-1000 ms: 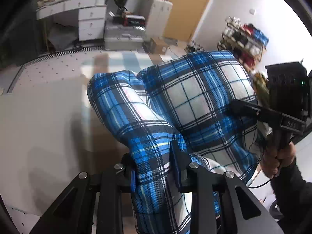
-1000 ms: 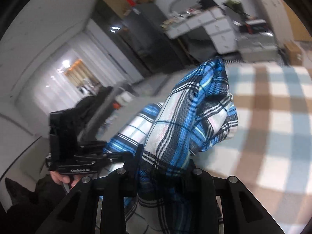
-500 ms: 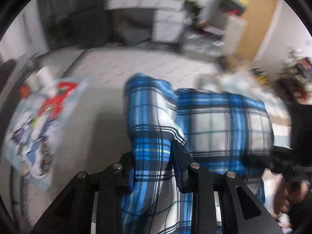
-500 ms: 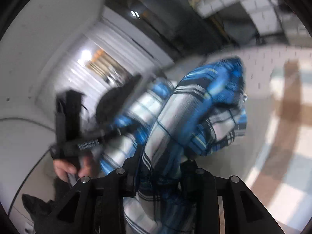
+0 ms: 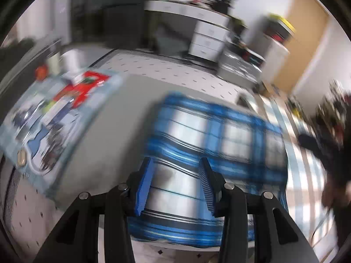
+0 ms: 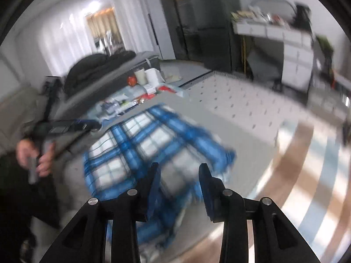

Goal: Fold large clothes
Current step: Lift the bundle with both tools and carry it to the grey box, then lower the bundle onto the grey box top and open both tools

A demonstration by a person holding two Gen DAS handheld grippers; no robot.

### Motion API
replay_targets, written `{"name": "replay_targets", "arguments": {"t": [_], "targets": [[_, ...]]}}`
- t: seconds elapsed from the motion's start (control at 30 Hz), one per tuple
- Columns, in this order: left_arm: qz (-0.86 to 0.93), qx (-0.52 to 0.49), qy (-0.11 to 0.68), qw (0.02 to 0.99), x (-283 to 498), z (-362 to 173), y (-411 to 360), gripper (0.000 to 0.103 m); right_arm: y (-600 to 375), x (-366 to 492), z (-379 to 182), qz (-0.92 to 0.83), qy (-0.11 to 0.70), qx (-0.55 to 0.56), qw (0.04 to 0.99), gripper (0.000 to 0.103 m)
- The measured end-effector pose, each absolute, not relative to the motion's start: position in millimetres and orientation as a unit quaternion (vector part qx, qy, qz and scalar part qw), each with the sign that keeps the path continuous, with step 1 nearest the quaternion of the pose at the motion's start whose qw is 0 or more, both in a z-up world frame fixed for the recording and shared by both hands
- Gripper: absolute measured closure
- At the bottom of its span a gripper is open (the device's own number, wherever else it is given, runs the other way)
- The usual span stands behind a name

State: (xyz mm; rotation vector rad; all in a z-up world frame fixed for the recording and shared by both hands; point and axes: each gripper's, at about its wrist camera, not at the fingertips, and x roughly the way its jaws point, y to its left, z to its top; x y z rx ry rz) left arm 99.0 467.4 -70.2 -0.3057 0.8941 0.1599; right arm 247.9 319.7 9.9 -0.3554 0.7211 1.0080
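Your left gripper [image 5: 174, 183] and right gripper [image 6: 178, 185] have just been opening, fingers parted and holding nothing; the plaid cloth [image 5: 215, 144] lies folded on the grey surface [image 5: 114, 135] just beyond them; lift clear without snagging the fold.

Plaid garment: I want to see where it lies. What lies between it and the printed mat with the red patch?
Only bare grey surface separates the plaid garment from the printed mat, seen in the left wrist view.
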Motion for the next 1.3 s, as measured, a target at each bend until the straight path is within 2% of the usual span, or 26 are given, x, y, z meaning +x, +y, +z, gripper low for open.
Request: {"name": "replay_targets", "arguments": {"t": [0.1, 0.17, 0.23, 0.37, 0.47, 0.53, 0.6, 0.7, 0.8, 0.87, 0.93, 1.03, 1.13, 1.23, 1.3], "targets": [[0.092, -0.102, 0.46, 0.877, 106, -119, 453, 0.066, 367, 263, -25, 0.431, 0.357, -0.25, 0.79, 0.071], [0.099, -0.091, 0.432, 0.892, 103, -133, 451, 0.066, 376, 276, -64, 0.414, 0.4, -0.267, 0.773, 0.072], [0.104, -0.098, 0.424, 0.894, 96, -136, 450, 0.066, 365, 273, -67, 0.431, 0.368, -0.259, 0.782, 0.072], [0.117, -0.105, 0.435, 0.887, 94, -127, 447, 0.065, 351, 265, -47, 0.426, 0.396, -0.249, 0.774, 0.071], [0.127, -0.077, 0.446, 0.883, 96, -121, 443, 0.063, 328, 226, -26, 0.502, 0.369, -0.204, 0.755, 0.071], [0.133, -0.074, 0.445, 0.883, 97, -119, 441, 0.063, 326, 200, -38, 0.518, 0.368, -0.227, 0.738, 0.071], [0.137, -0.087, 0.45, 0.878, 100, -111, 448, 0.063, 326, 184, -73, 0.516, 0.395, -0.251, 0.717, 0.071], [0.14, -0.107, 0.443, 0.879, 101, -87, 450, 0.063, 319, 168, -97, 0.514, 0.354, -0.257, 0.738, 0.069], [0.113, -0.061, 0.4, 0.908, 106, -48, 428, 0.063, 312, 173, -101, 0.527, 0.381, -0.19, 0.735, 0.069], [0.101, -0.002, 0.402, 0.91, 125, -35, 410, 0.063, 297, 174, -99, 0.538, 0.384, -0.132, 0.739, 0.069], [0.087, 0.013, 0.418, 0.904, 149, -36, 406, 0.062, 277, 172, -96, 0.549, 0.379, -0.072, 0.741, 0.069], [0.066, -0.052, 0.503, 0.86, 204, -70, 427, 0.061, 248, 166, -97, 0.562, 0.365, -0.011, 0.742, 0.069], [0.049, -0.093, 0.562, 0.82, 232, -115, 445, 0.061, 217, 167, -97, 0.551, 0.353, 0.018, 0.756, 0.062], [0.05, -0.112, 0.568, 0.814, 238, -97, 457, 0.062, 191, 176, -102, 0.539, 0.363, 0.042, 0.759, 0.059], [0.045, -0.123, 0.528, 0.839, 236, -69, 454, 0.062, 176, 177, -105, 0.529, 0.36, 0.059, 0.766, 0.059]]}}
